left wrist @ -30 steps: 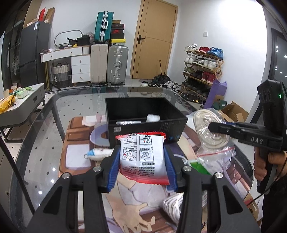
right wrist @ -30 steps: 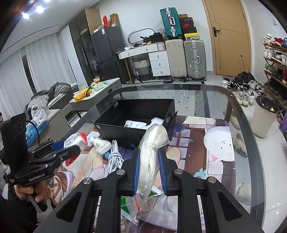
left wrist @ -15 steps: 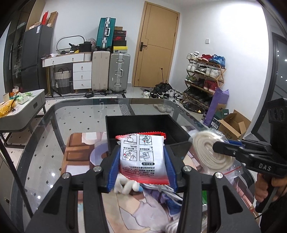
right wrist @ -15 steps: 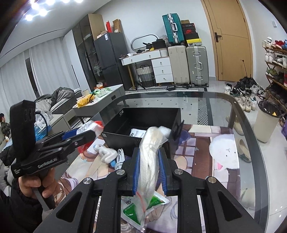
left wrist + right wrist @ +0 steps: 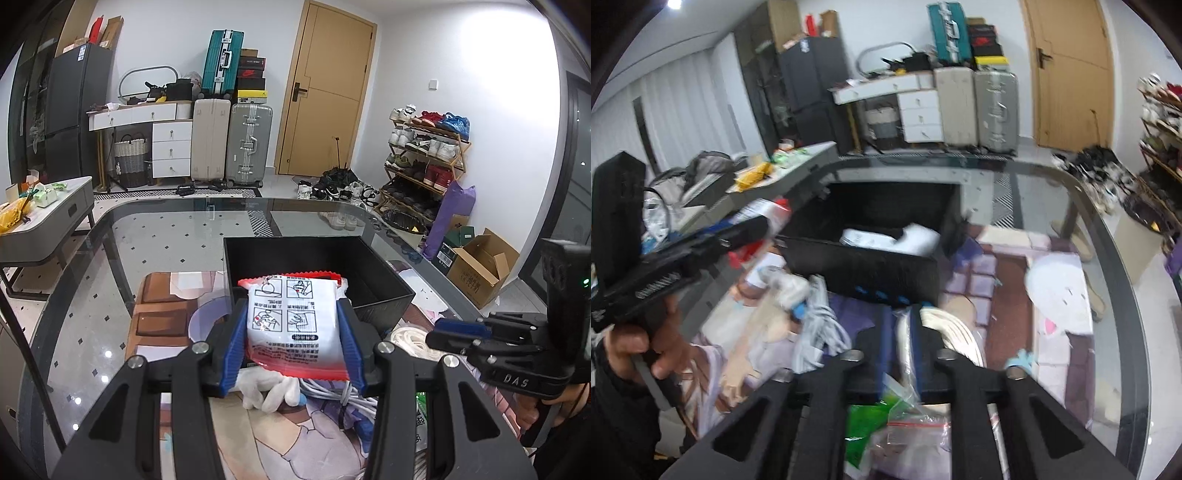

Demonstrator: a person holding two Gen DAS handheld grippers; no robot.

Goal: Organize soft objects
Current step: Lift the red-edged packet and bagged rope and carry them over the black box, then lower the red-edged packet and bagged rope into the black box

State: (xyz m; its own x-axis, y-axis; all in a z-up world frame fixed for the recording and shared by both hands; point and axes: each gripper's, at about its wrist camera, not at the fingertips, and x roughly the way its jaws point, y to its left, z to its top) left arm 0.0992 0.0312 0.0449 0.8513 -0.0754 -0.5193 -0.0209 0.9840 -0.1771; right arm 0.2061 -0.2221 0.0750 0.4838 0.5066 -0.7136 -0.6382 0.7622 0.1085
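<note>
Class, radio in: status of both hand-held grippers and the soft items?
Left hand-held gripper shut on red-edged packet. Right hand-held gripper opening, bagged rope coil between jaws. Black bin ahead, unobstructed.

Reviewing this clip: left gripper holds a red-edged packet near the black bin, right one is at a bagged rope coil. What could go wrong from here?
1. The right gripper is opening while the bagged rope coil sits on the mat outside the black bin; it may end up left out.
2. The left gripper clamps only the lower part of the red-edged packet, which could slip or sag before clearing the bin wall.
3. The white cable and white glove clutter the mat below, so a dropped packet could tangle there.
</note>
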